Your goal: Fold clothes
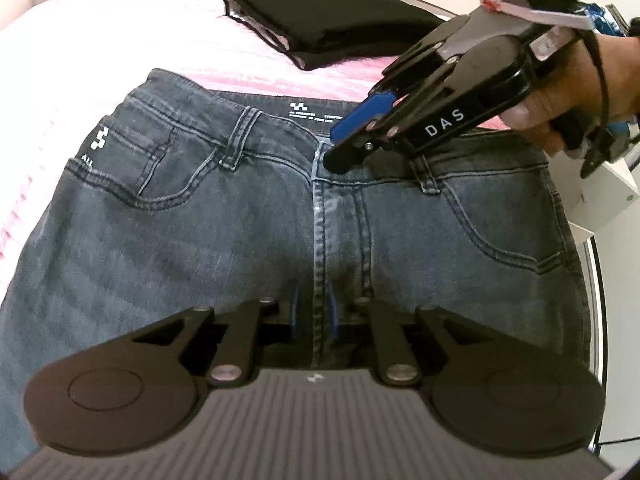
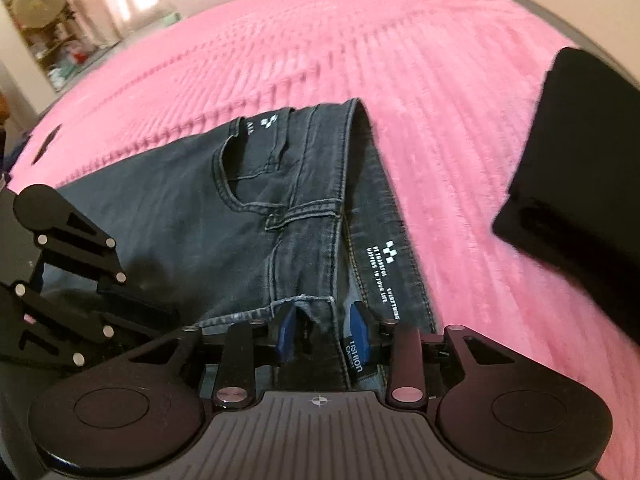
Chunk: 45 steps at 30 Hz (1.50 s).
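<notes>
Dark grey jeans (image 1: 256, 224) lay flat, front up, on a pink bedspread (image 2: 360, 60), waistband toward twelve o'clock in the left view. The left gripper (image 1: 314, 316) pressed down at the crotch seam, its blue pads close together on the fly fabric. The right gripper (image 2: 324, 332) came in from two o'clock, held by a hand (image 1: 568, 88); its fingers were apart, straddling the front waistband edge. A folded black garment (image 1: 320, 16) sat at twelve o'clock, just beyond the jeans. A white box (image 1: 600, 200) stood at three o'clock, off the bed's edge.
</notes>
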Motion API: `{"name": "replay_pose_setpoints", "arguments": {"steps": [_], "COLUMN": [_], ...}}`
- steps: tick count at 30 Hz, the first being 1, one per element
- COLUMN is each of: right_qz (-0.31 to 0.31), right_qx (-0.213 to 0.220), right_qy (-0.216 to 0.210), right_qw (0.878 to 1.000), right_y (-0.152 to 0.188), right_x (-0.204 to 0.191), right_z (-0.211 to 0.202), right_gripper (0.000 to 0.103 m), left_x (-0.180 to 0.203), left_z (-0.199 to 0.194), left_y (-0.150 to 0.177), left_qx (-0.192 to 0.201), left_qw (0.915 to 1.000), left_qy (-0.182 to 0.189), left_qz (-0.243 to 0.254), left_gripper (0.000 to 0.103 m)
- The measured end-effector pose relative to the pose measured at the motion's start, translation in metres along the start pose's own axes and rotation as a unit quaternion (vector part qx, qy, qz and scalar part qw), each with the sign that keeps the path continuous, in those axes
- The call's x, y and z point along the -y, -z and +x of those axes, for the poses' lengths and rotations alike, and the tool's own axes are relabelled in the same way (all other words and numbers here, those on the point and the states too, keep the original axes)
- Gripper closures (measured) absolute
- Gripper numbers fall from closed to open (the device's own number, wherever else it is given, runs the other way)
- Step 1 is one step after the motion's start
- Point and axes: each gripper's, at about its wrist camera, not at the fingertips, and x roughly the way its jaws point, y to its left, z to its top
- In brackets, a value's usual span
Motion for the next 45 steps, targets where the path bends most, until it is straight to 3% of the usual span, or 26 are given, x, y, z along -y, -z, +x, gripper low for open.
{"name": "replay_pose_setpoints", "arguments": {"steps": [5,7,9,12,15,19,21,23,25,27,31,33,36,38,41,42,45], "right_qz": [0.01,0.003,-0.009,0.058,0.014,-0.03,-0.009,0.033,0.066,0.075,0.126,0.149,0.17,0.193,0.183,0.179,0.164], "right_qx": [0.002,-0.004,-0.006,-0.017,-0.012,-0.002,-0.012,0.001,0.038,0.076,0.122,0.103,0.019,-0.036,-0.044,-0.046,-0.047], "right_qy": [-0.054,-0.068,-0.073,-0.087,-0.047,0.006,0.02,0.018,0.02,0.051,0.08,0.07,0.069,0.077,0.085,0.089,0.108], "right_qw": [0.999,0.998,0.997,0.994,0.999,1.0,1.0,0.999,0.997,0.993,0.981,0.981,0.983,0.978,0.978,0.979,0.979], "right_y": [-0.001,-0.004,-0.005,-0.01,-0.013,-0.015,-0.009,-0.004,-0.001,0.005,0.034,0.054,0.088,0.107,0.108,0.108,0.109], "right_x": [0.009,0.007,0.004,0.02,0.003,-0.018,-0.015,-0.006,-0.004,-0.013,-0.035,-0.045,-0.049,-0.041,-0.045,-0.046,-0.057], "right_z": [0.004,0.008,0.012,0.012,-0.009,-0.023,-0.007,-0.004,-0.022,-0.049,-0.101,-0.108,-0.084,-0.065,-0.064,-0.064,-0.071], "right_gripper": [0.066,0.051,0.05,0.073,0.084,0.084,0.082,0.074,0.068,0.066,0.066,0.066,0.066,0.066,0.066,0.063,0.024], "left_x": [0.005,0.005,0.008,0.01,0.02,0.029,0.026,0.023,0.02,0.016,0.009,0.01,0.022,0.029,0.038,0.042,0.047], "left_z": [0.0,0.001,0.001,0.002,-0.002,0.009,0.018,0.015,0.008,-0.005,-0.044,-0.064,-0.084,-0.092,-0.1,-0.102,-0.109], "left_y": [0.003,0.002,0.004,0.003,-0.004,-0.022,-0.023,-0.02,-0.017,-0.011,0.021,0.04,0.071,0.09,0.117,0.126,0.161], "left_qx": [0.006,0.006,0.008,0.009,0.014,0.013,-0.002,-0.001,-0.004,-0.006,-0.007,-0.009,-0.024,-0.042,-0.074,-0.082,-0.125], "left_qw": [0.9999,0.9999,1.0,1.0,0.9996,0.9988,0.9992,0.9993,0.9994,0.9991,0.9944,0.9905,0.9849,0.9815,0.9752,0.9731,0.9624], "left_qy": [-0.004,-0.002,-0.002,-0.004,-0.015,-0.029,-0.029,-0.03,-0.032,-0.043,-0.074,-0.085,-0.106,-0.116,-0.133,-0.139,-0.159], "left_qz": [-0.01,-0.009,-0.004,-0.001,0.021,0.038,0.028,0.023,0.013,-0.003,-0.074,-0.108,-0.135,-0.146,-0.161,-0.165,-0.182], "left_gripper": [0.09,0.09,0.09,0.09,0.093,0.093,0.092,0.09,0.089,0.09,0.09,0.09,0.09,0.09,0.09,0.09,0.09]}}
